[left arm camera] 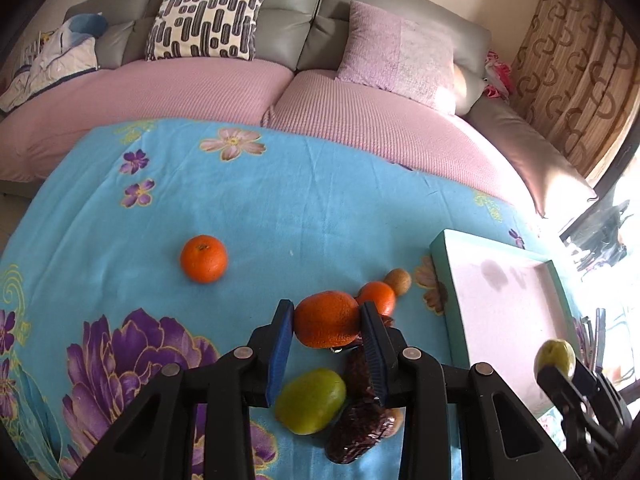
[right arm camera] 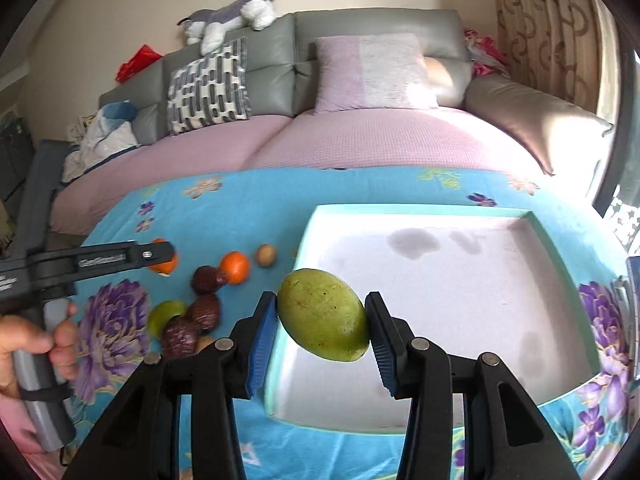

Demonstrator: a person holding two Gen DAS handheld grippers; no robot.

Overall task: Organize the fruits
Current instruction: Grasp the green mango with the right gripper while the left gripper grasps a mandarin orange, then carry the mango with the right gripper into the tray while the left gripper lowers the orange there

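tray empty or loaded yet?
Empty: the tray shows only bare stained floor. The green fruit hangs over its edge, clamped in the right gripper.

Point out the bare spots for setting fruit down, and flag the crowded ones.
The tray is wholly bare inside. Open blue cloth lies between the lone orange and the sofa edge. Crowded: the cluster left of the tray, with the green fruit, dark fruits, small orange and brown fruit.

Daylight pours in from the window [left arm camera: 612, 248] on the right, blowing out that edge and washing the tray [right arm camera: 480, 280] pale. Fisheye bending curves the sofa [left arm camera: 280, 20] and darkens the corners. Fruit near the left gripper [right arm camera: 160, 256] looks slightly motion-blurred, perhaps.
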